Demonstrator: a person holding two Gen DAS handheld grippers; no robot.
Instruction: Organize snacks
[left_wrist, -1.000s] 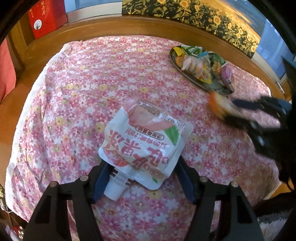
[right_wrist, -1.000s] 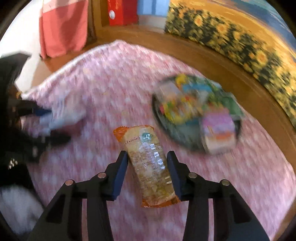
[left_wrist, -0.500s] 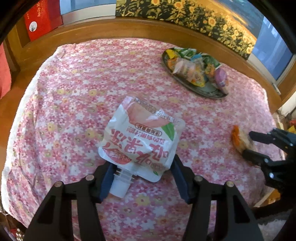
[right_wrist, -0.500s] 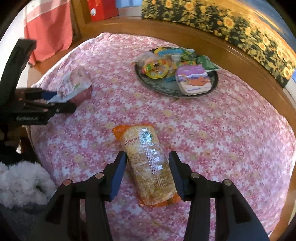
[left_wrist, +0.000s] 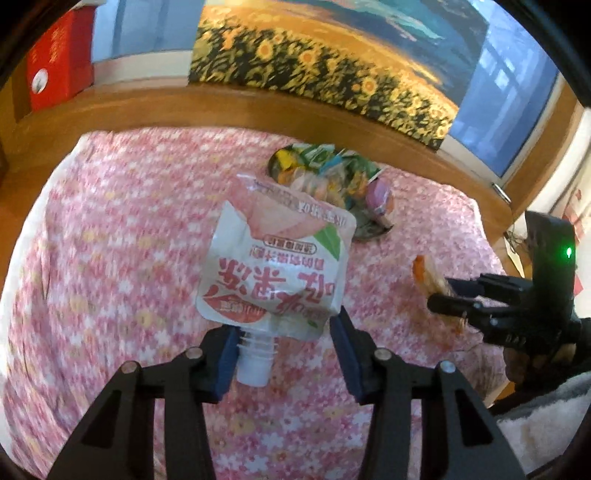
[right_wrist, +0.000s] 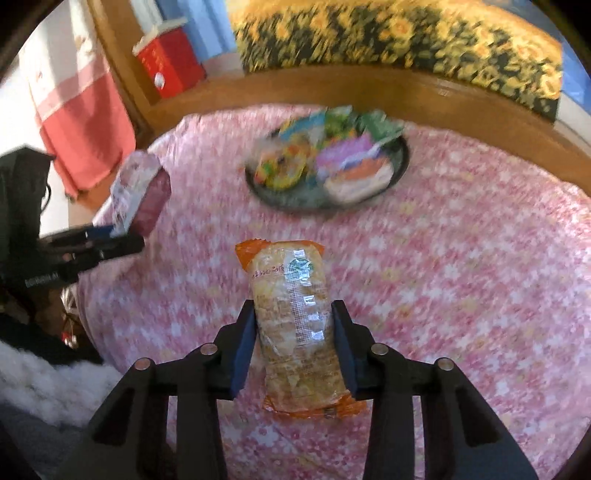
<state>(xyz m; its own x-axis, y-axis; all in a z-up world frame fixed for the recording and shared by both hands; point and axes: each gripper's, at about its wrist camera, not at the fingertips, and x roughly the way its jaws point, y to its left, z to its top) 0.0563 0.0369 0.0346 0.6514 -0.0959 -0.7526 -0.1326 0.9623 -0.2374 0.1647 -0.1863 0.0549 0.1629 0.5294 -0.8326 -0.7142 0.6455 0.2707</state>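
Left gripper (left_wrist: 282, 349) jaws just closed onto the pouch (left_wrist: 275, 273) — held up off the bench (left_wrist: 110, 240), near side of the tray (right_wrist: 400, 162). Right gripper (right_wrist: 293, 347) jaws just closed too, clamping the cracker pack (right_wrist: 295, 321), also near side of tray.

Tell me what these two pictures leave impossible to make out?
- Snack tray, right wrist view: motion blur smears its packets.
- Same tray, left wrist view: the white pouch covers its near side.
- Orange-ended packet, left wrist view: mostly hidden by the right gripper.
- Pouch front, right wrist view: turned away, blurred.

One pouch (left_wrist: 275, 273), one cracker pack (right_wrist: 295, 325), one tray (right_wrist: 400, 162).
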